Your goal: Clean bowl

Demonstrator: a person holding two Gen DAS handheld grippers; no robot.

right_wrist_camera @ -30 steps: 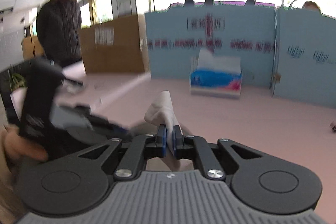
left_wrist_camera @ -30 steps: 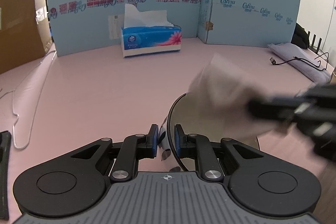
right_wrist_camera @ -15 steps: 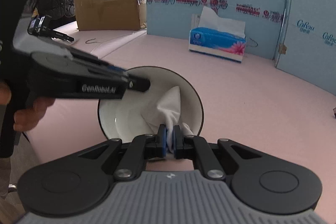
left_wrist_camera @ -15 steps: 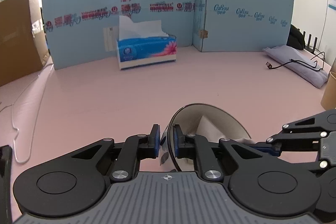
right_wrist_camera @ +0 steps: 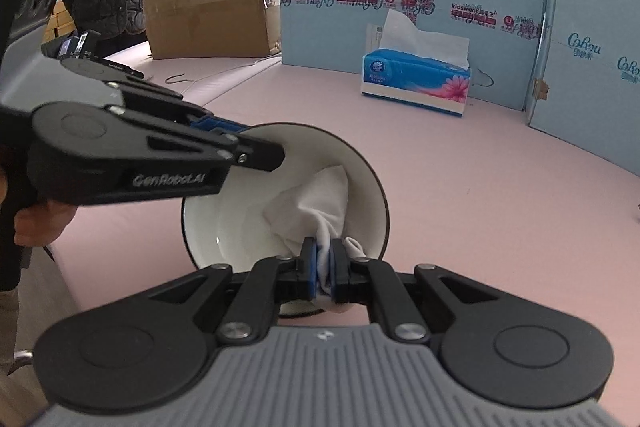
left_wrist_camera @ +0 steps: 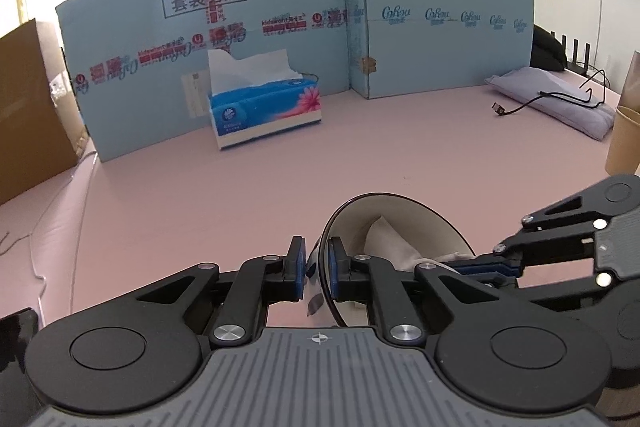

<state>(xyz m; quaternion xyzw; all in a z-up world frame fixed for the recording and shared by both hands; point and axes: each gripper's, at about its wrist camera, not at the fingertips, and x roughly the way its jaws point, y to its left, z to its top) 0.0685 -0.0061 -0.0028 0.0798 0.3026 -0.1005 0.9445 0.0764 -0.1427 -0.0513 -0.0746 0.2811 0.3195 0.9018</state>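
Right wrist view: right gripper [right_wrist_camera: 325,269] fingers pinch white tissue [right_wrist_camera: 316,205] inside bowl [right_wrist_camera: 360,171]; left gripper [left_wrist_camera: 316,269] fingers clamp bowl rim.

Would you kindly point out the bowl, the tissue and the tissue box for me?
bowl [right_wrist_camera: 240,227]: right wrist view, on its white inner wall.
tissue [right_wrist_camera: 320,203]: right wrist view, on the crumpled part inside the bowl.
tissue box [right_wrist_camera: 416,83]: right wrist view, on its blue front face.

Your left gripper [left_wrist_camera: 316,269] reaches in from the left of the right-wrist frame with jaws clamped on the bowl [right_wrist_camera: 360,171] rim, while your right gripper [right_wrist_camera: 325,265] pinches the tissue [right_wrist_camera: 316,203] at lower centre.
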